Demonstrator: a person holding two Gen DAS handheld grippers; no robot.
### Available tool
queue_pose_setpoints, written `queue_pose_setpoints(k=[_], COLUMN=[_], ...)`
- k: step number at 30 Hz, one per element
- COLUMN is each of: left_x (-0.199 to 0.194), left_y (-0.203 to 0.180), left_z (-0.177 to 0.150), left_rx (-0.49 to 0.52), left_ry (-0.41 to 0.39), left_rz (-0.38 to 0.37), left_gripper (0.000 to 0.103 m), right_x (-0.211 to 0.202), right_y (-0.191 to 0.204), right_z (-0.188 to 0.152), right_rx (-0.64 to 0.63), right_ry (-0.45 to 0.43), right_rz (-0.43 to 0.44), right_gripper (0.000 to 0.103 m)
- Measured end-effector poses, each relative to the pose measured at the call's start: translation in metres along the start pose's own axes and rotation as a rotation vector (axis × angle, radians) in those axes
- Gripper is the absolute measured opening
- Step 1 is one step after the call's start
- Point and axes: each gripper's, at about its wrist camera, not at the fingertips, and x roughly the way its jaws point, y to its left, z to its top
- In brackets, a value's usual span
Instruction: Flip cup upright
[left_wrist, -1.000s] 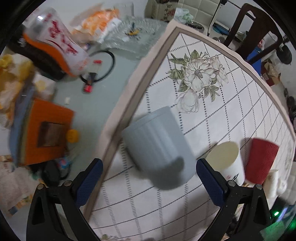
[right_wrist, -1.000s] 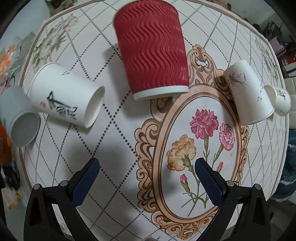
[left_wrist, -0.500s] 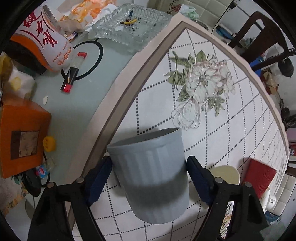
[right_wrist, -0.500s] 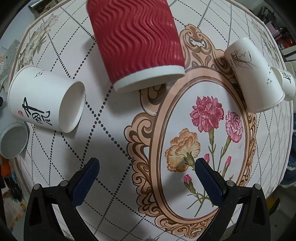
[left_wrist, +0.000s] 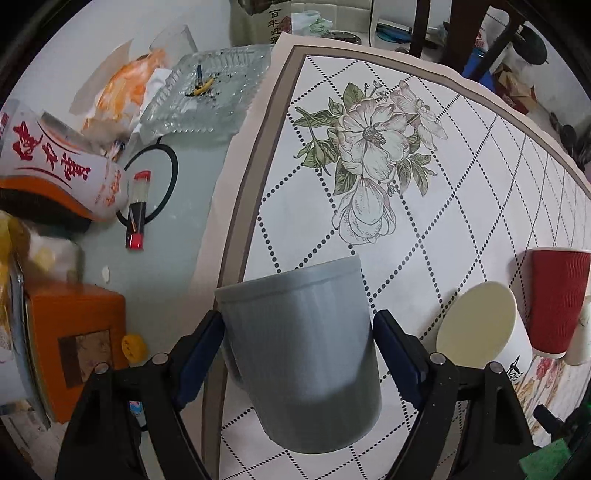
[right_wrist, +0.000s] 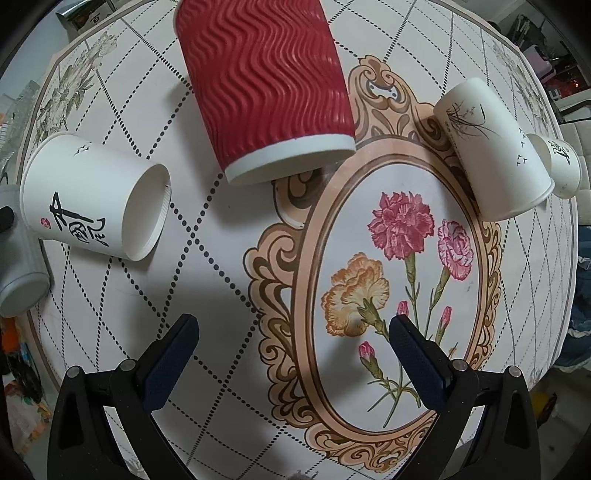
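Observation:
My left gripper (left_wrist: 298, 343) is shut on a grey ribbed cup (left_wrist: 301, 354), one blue pad on each side of its wall, its closed base pointing away from me. The grey cup also shows at the left edge of the right wrist view (right_wrist: 20, 273). My right gripper (right_wrist: 293, 354) is open and empty above the floral mat. A red wavy cup (right_wrist: 266, 85) stands upside down ahead of it. A white cup with black calligraphy (right_wrist: 92, 206) lies on its side to the left. Two more white cups (right_wrist: 491, 147) stand rim-down at the right.
Left of the patterned mat (left_wrist: 406, 177) lie a glass ashtray (left_wrist: 207, 92), a red lighter (left_wrist: 137, 210), a black hair band (left_wrist: 162, 177), an orange box (left_wrist: 74, 343) and bags. A dark chair (left_wrist: 480, 33) stands behind the table.
My left gripper has closed onto the grey cup and the cup has turned from lying on the mat to held between the pads. The right gripper drifted slightly; it stays open.

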Motion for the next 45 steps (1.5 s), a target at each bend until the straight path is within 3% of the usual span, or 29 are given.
queue_pose_setpoints(k=[7,24,28,35,37,38,39,40,45], left_x=[-0.005,-0.094,-0.125,-0.165,-0.172,-0.174,-0.174,-0.173,-0.150], left_y=[0.000,0.026,0.019,-0.017,-0.036,-0.045,-0.052,-0.064,-0.097], left_z=[-0.006,-0.052,-0.071,-0.126,-0.148,-0.158,-0.165,-0.176,-0.209], left_rx=[0.000,0.022,0.032,0.085,0.114,0.127,0.136,0.149,0.151], left_ry=[-0.033,-0.182,-0.226,-0.242,-0.228,-0.219,-0.208,-0.183,-0.123], left_rz=[0.018,0.032,0.045,0.057,0.046,0.030,0.018,0.002,-0.070], left_gripper=[0.080,0.076,0.074,0.073,0.065,0.055,0.016,0.012,0.017], right_x=[-0.009,-0.066,-0.085,-0.079,-0.068,-0.065,-0.061,-0.058,-0.036], right_y=[0.000,-0.049,-0.071,-0.101,-0.109,-0.117,-0.122,-0.132,-0.178], right_z=[-0.017,-0.047,-0.059,-0.088,-0.092,-0.099,-0.103,-0.109,-0.132], right_rx=[0.003,0.061,0.074,0.076,0.067,0.064,0.065,0.069,0.097], right_ry=[-0.022,-0.120,-0.155,-0.169,-0.164,-0.163,-0.162,-0.158,-0.123], right_rz=[-0.005,0.014,0.035,0.069,0.070,0.069,0.067,0.065,0.034], right_gripper=[0.103,0.103,0.103,0.103,0.103,0.103,0.103,0.103,0.103])
